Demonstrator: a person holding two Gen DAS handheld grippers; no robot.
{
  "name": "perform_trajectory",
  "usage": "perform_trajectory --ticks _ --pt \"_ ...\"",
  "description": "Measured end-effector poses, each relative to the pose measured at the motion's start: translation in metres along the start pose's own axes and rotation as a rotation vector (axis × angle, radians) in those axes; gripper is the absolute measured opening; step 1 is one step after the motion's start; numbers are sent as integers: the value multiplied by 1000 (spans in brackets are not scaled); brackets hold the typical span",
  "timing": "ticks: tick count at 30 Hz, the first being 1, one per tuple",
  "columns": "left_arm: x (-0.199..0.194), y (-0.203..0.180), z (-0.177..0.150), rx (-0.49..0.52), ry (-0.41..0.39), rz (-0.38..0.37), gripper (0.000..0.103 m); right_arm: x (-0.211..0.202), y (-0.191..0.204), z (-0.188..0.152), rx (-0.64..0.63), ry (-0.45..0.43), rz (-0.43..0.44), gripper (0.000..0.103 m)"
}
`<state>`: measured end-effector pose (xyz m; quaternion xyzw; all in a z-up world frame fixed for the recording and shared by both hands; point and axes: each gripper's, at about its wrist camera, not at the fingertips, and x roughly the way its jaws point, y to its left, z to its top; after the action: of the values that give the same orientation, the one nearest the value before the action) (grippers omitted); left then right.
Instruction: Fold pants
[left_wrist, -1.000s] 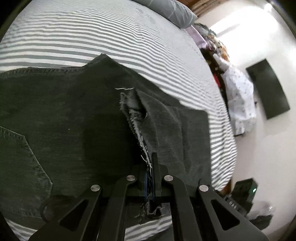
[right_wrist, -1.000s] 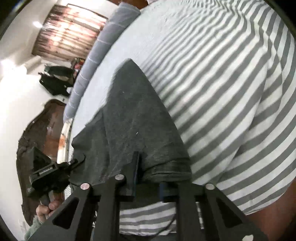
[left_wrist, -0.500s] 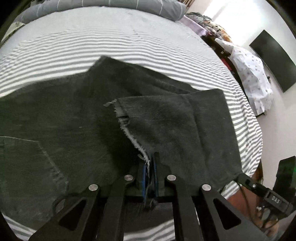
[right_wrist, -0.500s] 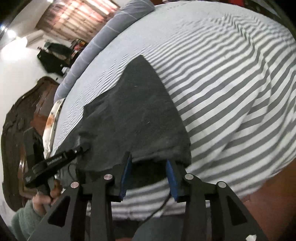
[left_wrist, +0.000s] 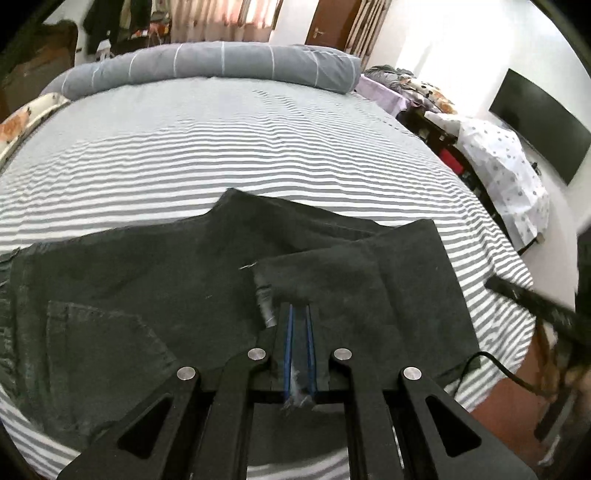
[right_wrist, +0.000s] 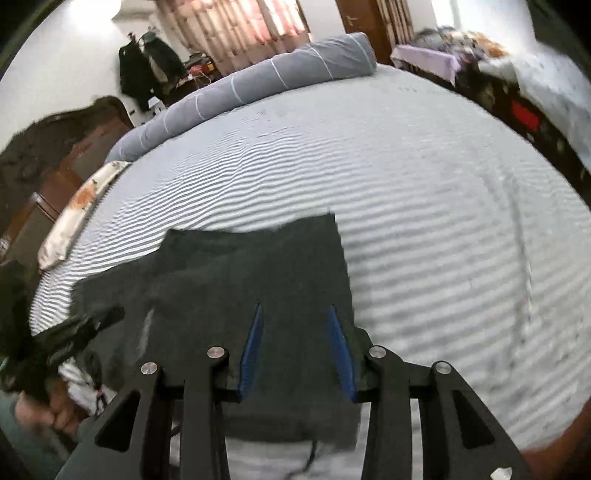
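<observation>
Dark grey denim pants (left_wrist: 155, 280) lie spread on the striped bed sheet (left_wrist: 258, 140), back pocket (left_wrist: 103, 332) at the left. One leg is folded back over the seat. My left gripper (left_wrist: 300, 308) is shut on that leg's frayed hem (left_wrist: 266, 299) and holds it slightly raised. In the right wrist view the folded pants (right_wrist: 258, 266) lie below my right gripper (right_wrist: 294, 308). Its blue pads (right_wrist: 255, 343) stand apart and press on nothing. The left gripper (right_wrist: 85, 325) shows there at the left, held by a hand (right_wrist: 55, 410).
A long grey bolster (left_wrist: 221, 62) lies across the head of the bed. Right of the bed stand cluttered furniture with a dotted white cloth (left_wrist: 506, 162) and a black screen (left_wrist: 539, 122). A black cable (left_wrist: 491, 365) hangs at the bed's near right corner. Dark wooden furniture (right_wrist: 37, 155) stands left.
My right gripper opened, let go of the folded edge and rose away from it. My left gripper stayed shut on the hem, lifted and tilted up, bringing the bolster into view.
</observation>
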<state>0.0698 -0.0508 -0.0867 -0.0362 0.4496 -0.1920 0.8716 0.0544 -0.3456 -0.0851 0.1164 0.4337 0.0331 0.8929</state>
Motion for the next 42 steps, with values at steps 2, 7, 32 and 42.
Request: perform_trajectory --ticks 2,7,32,42 --pt "13 -8 -3 11 6 11 8 20 1 15 -25 6 -20 35" --pt "40 -13 -12 24 55 13 8 60 0 35 -37 32 -41 34" --pt "27 -2 -74 83 170 15 8 28 24 -101 -58 188 -74 34" --pt "-34 42 -47 -75 72 -106 12 -9 43 -86 -17 113 -34 40"
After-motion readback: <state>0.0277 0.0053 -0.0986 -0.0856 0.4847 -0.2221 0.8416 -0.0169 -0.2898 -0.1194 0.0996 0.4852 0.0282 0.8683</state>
